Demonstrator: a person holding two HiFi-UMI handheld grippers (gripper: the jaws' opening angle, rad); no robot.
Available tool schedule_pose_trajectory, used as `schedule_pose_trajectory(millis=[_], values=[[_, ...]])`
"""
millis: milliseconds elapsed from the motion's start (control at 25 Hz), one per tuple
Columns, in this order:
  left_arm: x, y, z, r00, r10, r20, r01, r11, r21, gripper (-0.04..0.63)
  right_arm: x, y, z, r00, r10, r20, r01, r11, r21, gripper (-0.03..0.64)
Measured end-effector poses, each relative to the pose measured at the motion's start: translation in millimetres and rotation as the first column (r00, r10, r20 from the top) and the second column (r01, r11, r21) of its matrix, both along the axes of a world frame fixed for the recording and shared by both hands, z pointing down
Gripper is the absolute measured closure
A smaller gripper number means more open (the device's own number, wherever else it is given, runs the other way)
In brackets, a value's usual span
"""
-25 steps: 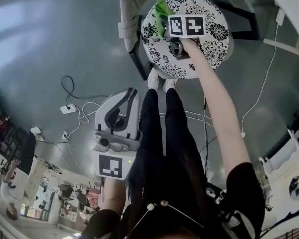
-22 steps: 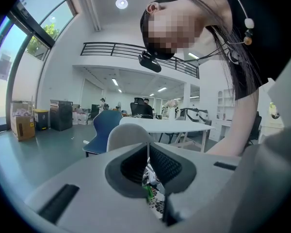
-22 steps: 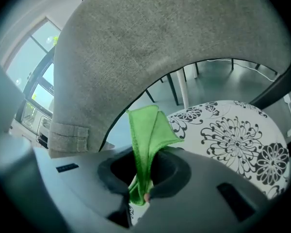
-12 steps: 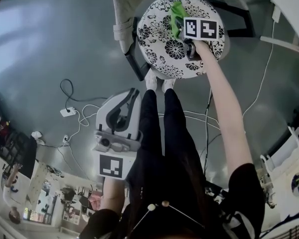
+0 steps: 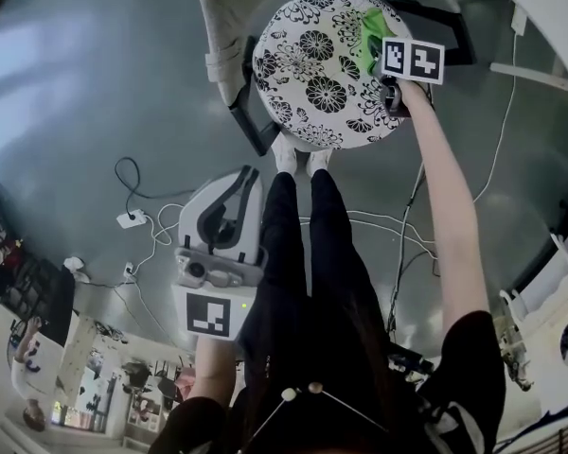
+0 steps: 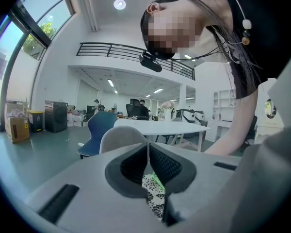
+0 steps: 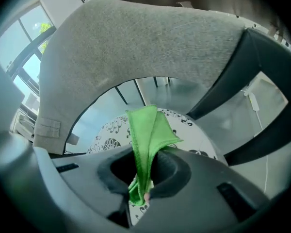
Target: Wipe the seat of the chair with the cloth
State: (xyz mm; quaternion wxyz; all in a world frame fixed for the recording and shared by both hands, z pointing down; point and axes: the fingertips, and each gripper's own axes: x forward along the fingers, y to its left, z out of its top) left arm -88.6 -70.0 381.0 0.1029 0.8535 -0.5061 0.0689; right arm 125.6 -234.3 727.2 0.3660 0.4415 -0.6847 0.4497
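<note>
Clamping green cloth (image 7: 146, 130), right hand-held gripper (image 7: 143, 178) at right edge of floral chair seat (image 5: 312, 64), cloth resting on seat, left hand-held gripper (image 6: 148, 149) jaws together, empty, beside person's legs (image 5: 308, 244), well apart from seat

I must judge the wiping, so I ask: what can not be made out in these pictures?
Right gripper view: the right hand-held gripper, shut on the cloth, hides the seat under it.
Head view: its marker cube covers where cloth meets seat.
Left gripper view: the shut left hand-held gripper leaves only a sliver of seat.
</note>
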Motion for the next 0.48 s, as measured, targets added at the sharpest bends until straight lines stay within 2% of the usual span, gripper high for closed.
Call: schedule_pose_trajectory(millis=[480], values=[[9.3,1.2,-0.2,1.0,0.023,0.005,-0.023,1.0,0.001,0.578,89.5,0.4,2.5,0.984,0.049,-0.174,-0.049,0.999,0.003,0.571]])
